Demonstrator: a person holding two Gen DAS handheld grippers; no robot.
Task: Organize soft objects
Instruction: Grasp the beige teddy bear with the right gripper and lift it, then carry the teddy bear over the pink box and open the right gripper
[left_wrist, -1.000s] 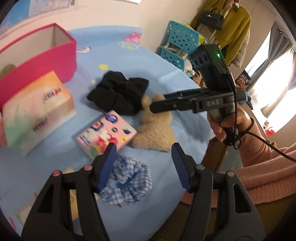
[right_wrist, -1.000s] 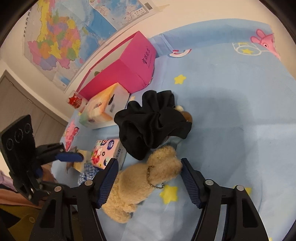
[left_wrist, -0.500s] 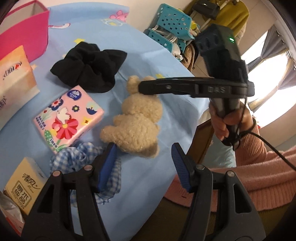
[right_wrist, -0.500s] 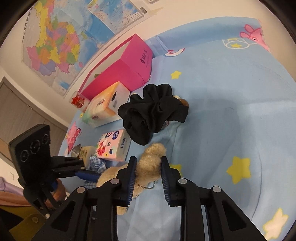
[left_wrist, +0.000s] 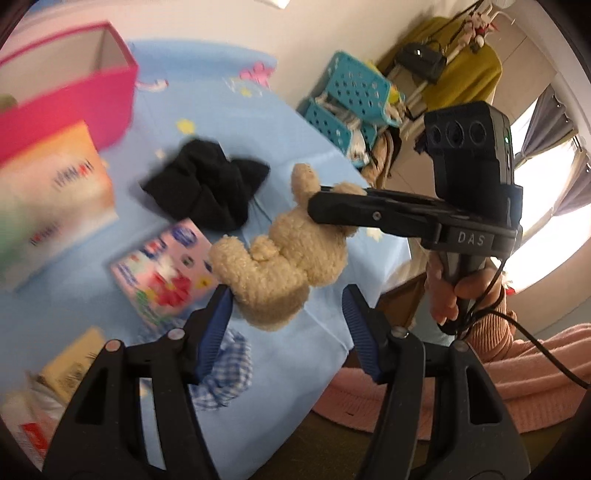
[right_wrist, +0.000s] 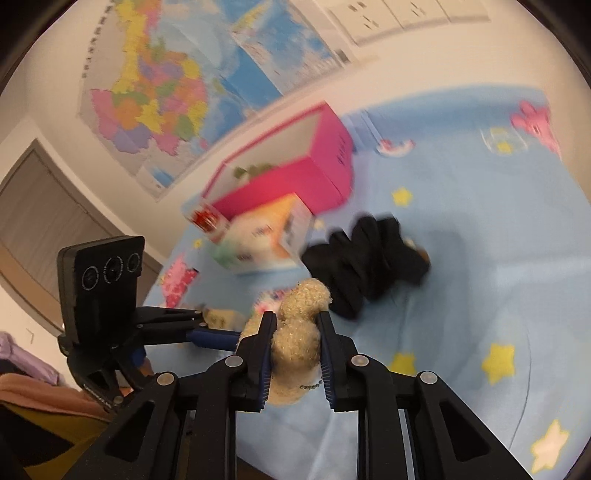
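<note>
The right gripper (right_wrist: 294, 349) has just closed on the plush bear (left_wrist: 284, 266); the left gripper (left_wrist: 286, 328) gapes empty. Beside the pink box (right_wrist: 295, 173), the black scrunchie (right_wrist: 364, 258) and checked scrunchie (left_wrist: 225, 373) remain unsorted.

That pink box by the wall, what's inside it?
The pink box is open-topped with a pale inner wall. Something green shows inside, too blurred to identify. Its front wall hides the bottom, so anything else in there is unseen.

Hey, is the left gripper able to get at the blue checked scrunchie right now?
Probably yes. The left gripper is open and holds nothing, and the checked scrunchie lies on the blue sheet just below its fingers; only the teddy bear hanging from the right gripper is near.
</note>
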